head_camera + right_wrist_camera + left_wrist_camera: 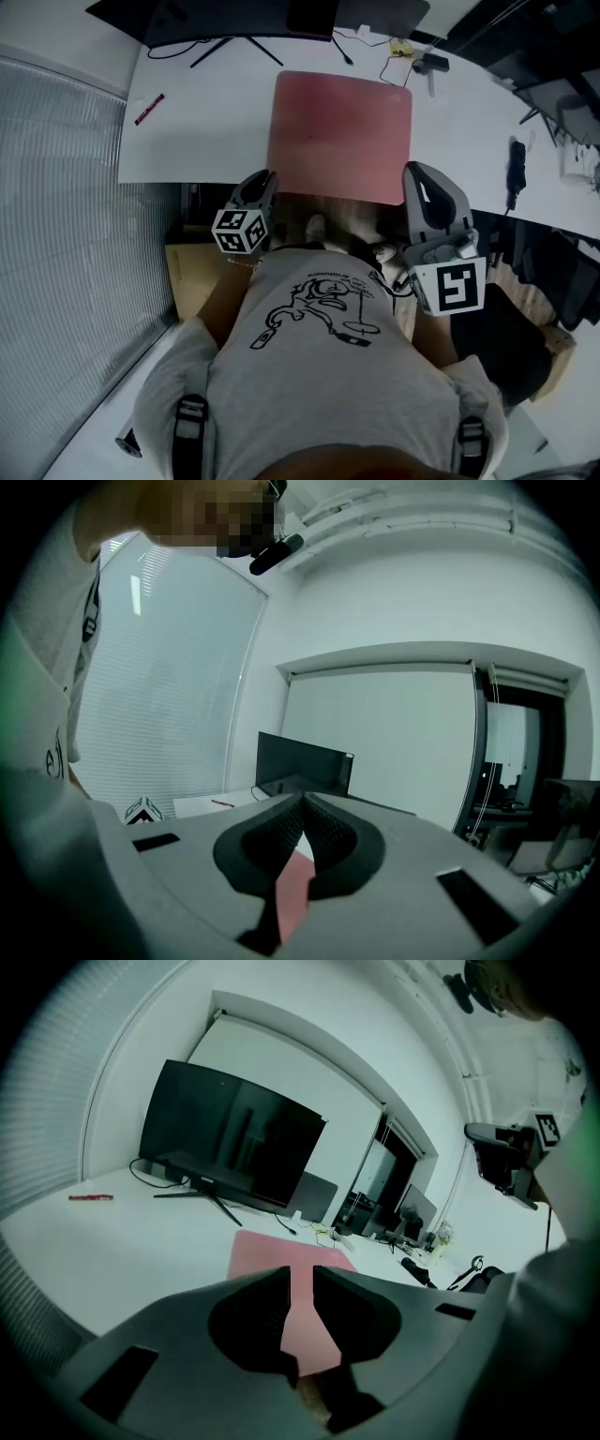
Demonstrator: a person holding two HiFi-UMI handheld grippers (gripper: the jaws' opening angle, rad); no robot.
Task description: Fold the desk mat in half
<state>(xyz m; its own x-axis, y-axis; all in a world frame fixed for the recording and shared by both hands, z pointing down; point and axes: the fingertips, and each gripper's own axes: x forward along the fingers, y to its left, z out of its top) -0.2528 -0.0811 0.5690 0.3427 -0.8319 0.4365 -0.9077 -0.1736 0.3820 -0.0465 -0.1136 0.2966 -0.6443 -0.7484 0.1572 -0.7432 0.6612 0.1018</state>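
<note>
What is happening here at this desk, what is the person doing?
A person stands at a white desk with a gripper in each hand. The pink desk mat lies flat and unfolded. The left gripper is by its near left corner, jaws a little apart with nothing between them. The right gripper is by the near right corner, jaws shut and empty. The fold is not yet begun.

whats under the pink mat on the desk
The pink mat lies flat on the white desk and reaches about to its front edge. Only bare desk shows around it. Anything beneath is covered by the mat and cannot be seen.
</note>
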